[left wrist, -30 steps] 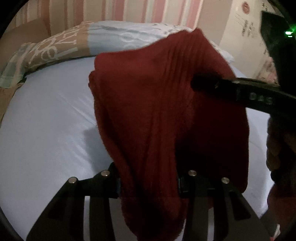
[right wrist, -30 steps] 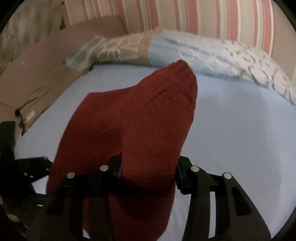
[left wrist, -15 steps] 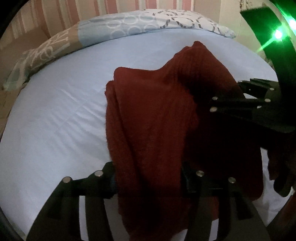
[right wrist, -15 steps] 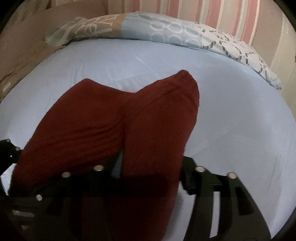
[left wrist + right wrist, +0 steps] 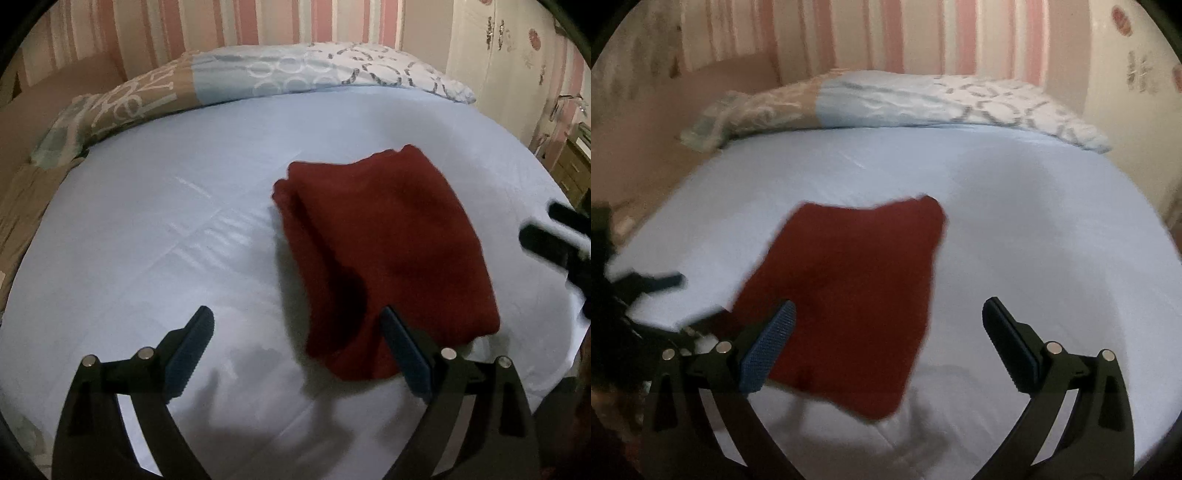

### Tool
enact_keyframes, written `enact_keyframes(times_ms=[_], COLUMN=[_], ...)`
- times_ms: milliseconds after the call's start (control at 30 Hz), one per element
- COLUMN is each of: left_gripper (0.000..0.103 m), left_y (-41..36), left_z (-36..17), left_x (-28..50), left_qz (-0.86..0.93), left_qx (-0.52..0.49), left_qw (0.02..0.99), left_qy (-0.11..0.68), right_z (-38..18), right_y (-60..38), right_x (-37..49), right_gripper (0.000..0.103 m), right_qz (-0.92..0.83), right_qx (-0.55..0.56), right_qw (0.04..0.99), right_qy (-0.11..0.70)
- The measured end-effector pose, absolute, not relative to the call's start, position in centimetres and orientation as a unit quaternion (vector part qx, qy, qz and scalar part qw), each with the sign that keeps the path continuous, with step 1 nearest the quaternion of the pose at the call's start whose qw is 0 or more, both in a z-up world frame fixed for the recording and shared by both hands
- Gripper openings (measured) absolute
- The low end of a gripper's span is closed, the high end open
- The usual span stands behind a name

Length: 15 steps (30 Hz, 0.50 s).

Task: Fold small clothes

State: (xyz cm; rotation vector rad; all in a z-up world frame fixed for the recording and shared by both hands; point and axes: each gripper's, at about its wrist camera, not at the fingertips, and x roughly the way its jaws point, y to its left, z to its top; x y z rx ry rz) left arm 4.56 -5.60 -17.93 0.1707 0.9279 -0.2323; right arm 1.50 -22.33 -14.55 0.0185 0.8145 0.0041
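Dark red knitted garment (image 5: 388, 251), held up between both sets of pads a second ago, now lies folded flat on the pale blue bedsheet (image 5: 166, 229). Left gripper (image 5: 295, 354) and right gripper (image 5: 886, 336) have just been opening; both jaws stand wide with nothing gripped. The garment's long axis runs from the near bed edge toward the patterned pillow (image 5: 258, 74), its doubled edges apparently leftward, though blur softens them.
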Motion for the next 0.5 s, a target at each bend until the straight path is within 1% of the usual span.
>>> enact_keyframes(times_ms=[67, 200, 300, 400, 500], left_gripper=[0.097, 0.098, 0.098, 0.099, 0.098], left_y=[-5.4, -5.0, -4.4, -2.8, -2.3], left_z=[-18.5, -20.4, -22.1, -23.7, -25.5], left_x=[4.8, 6.1, 7.1, 7.8, 7.9], left_qz=[-0.102, -0.093, -0.073, -0.063, -0.046], left_qx=[0.091, 0.1, 0.112, 0.097, 0.114], left_qw=[0.886, 0.88, 0.875, 0.869, 0.862], left_qy=[0.443, 0.456, 0.466, 0.481, 0.492], right_z=[-16.4, -20.1, -22.4, -23.5, -25.0], right_y=[-21.4, -19.9, -19.0, -20.3, -22.1], right_x=[0.7, 0.7, 1.8, 2.7, 2.9], right_gripper=[0.1, 0.1, 0.1, 0.1, 0.1], right_qz=[-0.029, -0.013, -0.022, -0.031, -0.031], right_qx=[-0.009, -0.002, -0.066, -0.058, -0.029], right_qw=[0.917, 0.904, 0.889, 0.882, 0.874], right_qy=[0.398, 0.427, 0.452, 0.467, 0.483])
